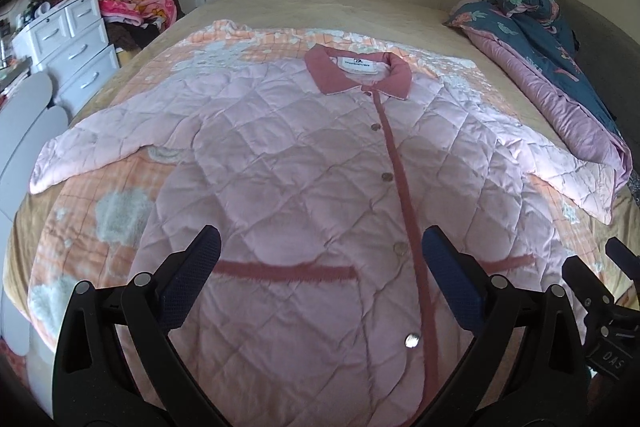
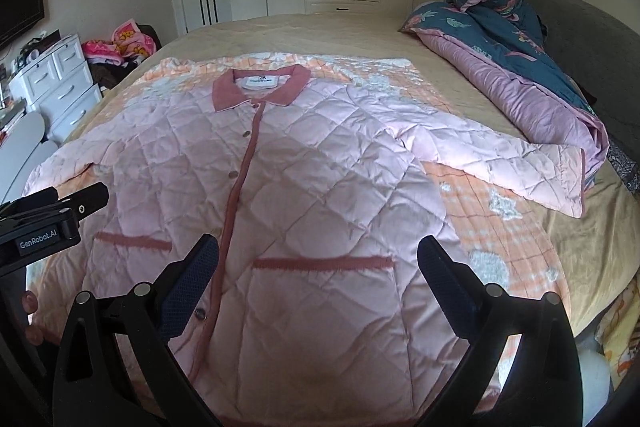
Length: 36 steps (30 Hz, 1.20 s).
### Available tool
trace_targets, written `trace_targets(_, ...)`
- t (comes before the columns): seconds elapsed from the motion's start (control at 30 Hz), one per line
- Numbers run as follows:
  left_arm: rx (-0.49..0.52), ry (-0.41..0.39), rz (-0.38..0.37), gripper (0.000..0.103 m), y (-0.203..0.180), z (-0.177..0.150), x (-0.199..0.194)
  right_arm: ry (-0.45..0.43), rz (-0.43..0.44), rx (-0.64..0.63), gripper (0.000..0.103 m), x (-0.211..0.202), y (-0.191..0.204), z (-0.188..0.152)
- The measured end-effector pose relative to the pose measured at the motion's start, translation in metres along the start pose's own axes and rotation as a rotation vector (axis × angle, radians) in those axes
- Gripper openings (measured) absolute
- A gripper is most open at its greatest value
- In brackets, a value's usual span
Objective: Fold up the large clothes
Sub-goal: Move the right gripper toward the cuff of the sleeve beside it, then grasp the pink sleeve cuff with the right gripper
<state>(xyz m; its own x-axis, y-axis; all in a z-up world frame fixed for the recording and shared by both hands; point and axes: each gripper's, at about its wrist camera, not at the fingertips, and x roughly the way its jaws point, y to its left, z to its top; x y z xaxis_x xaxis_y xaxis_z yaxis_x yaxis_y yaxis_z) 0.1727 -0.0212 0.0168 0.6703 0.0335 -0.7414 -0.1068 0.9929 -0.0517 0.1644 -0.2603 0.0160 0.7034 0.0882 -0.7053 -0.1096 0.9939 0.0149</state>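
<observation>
A large pink quilted jacket [image 1: 288, 155] with a darker pink collar, placket and pocket trims lies flat and buttoned, front up, on the bed, sleeves spread to both sides. It also shows in the right wrist view [image 2: 320, 163]. My left gripper [image 1: 320, 267] is open and empty, above the jacket's lower front near the hem. My right gripper [image 2: 318, 267] is open and empty, above the lower right pocket. The left gripper's body shows at the left edge of the right wrist view [image 2: 48, 223].
The jacket lies on an orange-and-white blanket [image 1: 112, 211] over a tan bedspread [image 2: 328, 31]. A bunched blue and purple quilt [image 2: 520, 67] lies along the right by the headboard. White drawers [image 1: 76, 43] and a clothes pile stand left; wardrobes behind.
</observation>
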Motion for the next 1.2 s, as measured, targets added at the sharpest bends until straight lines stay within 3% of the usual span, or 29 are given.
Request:
trace_targets(0.4, 0.015, 0.02, -0.015, 0.094, -0.036, 0.05, 0.047, -0.012, -0.03, 0.09, 0.099, 0.046, -0.024, 0.055)
trace_targets(0.73, 0.06, 0.015, -0.019, 0.094, -0.071, 0.087, 0.082, -0.048, -0.11, 0.262, 0.099, 0.077, -0.09, 0.104)
trace_targets(0.97, 0.085, 0.039, -0.026, 0.094, -0.093, 0.096, 0.113, -0.017, -0.201, 0.386, 0.099, 0.105, -0.148, 0.105)
trace_targets(1.2, 0.103, 0.07, -0.033, 0.094, -0.111, 0.102, 0.145, 0.041, -0.279, 0.514, 0.099, 0.136, -0.206, 0.081)
